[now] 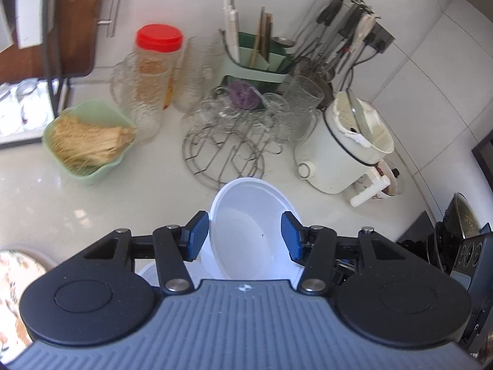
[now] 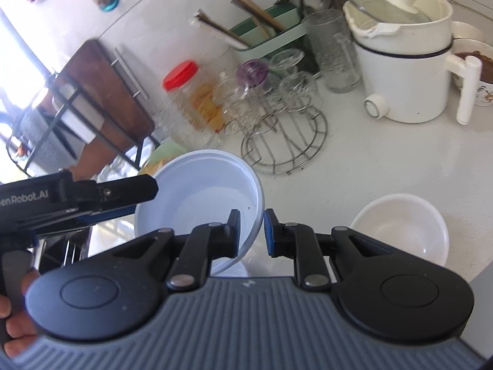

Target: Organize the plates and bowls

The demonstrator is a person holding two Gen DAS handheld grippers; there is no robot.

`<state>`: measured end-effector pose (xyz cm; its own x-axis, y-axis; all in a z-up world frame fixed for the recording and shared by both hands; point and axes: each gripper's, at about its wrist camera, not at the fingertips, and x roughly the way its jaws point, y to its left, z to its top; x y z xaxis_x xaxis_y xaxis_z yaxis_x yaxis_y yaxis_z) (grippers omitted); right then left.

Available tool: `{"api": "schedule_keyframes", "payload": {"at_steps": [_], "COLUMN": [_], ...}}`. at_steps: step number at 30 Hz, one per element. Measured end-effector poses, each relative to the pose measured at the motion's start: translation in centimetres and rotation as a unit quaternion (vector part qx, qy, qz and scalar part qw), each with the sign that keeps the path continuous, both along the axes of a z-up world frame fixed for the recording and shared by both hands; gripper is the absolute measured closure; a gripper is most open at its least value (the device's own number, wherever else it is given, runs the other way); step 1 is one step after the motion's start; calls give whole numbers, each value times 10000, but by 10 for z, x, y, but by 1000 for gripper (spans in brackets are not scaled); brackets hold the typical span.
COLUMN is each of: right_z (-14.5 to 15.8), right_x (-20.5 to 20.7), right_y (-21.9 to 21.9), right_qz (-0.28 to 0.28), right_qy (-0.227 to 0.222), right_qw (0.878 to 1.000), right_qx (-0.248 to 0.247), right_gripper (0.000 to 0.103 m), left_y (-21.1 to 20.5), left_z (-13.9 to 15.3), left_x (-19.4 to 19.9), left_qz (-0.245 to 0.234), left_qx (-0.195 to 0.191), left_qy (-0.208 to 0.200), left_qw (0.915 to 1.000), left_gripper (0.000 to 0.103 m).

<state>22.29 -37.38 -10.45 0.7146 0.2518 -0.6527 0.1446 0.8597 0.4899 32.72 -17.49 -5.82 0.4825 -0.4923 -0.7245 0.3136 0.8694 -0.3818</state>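
My right gripper (image 2: 251,231) pinches the rim of a white bowl (image 2: 197,203), one pad inside the wall and one outside, so the bowl hangs tilted above the white counter (image 2: 354,160). My left gripper (image 1: 243,236) stands spread, its blue pads (image 1: 291,237) straddling the same bowl's (image 1: 246,228) edge, not pressing on it. The bowl is plain, smooth, thin-walled and round, with a small dark speck inside. Under it a second white piece shows, too hidden to identify. A second white bowl (image 2: 403,231) sits on the counter to the right. Beyond stand a wire rack (image 1: 225,160), glasses, a red-lidded jar (image 1: 158,58) and a white pot (image 1: 342,145).
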Motion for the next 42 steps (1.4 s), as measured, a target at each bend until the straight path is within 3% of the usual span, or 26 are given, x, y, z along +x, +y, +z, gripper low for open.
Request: {"api": "schedule_keyframes", "payload": {"at_steps": [12,27,42], "right_z": [-16,-38,-39], "right_x": [11,16,16], "right_y": [30,64,77], "right_qz": [504,694,796], "right_qy": [375,828,856], "right_qw": [9980,9935,9915], "right_qx": [-118,-356,-566], "right_gripper": [84,82,81], "left_y": [35,61,78], "left_z": [-24,-68,-83], "left_x": [-10,-6,-8], "left_qz": [458,539,664], "left_qx": [69,337,233], "left_qy": [379,875,1143], "left_qw": [9982,9941,9910], "left_gripper": [46,46,46]}}
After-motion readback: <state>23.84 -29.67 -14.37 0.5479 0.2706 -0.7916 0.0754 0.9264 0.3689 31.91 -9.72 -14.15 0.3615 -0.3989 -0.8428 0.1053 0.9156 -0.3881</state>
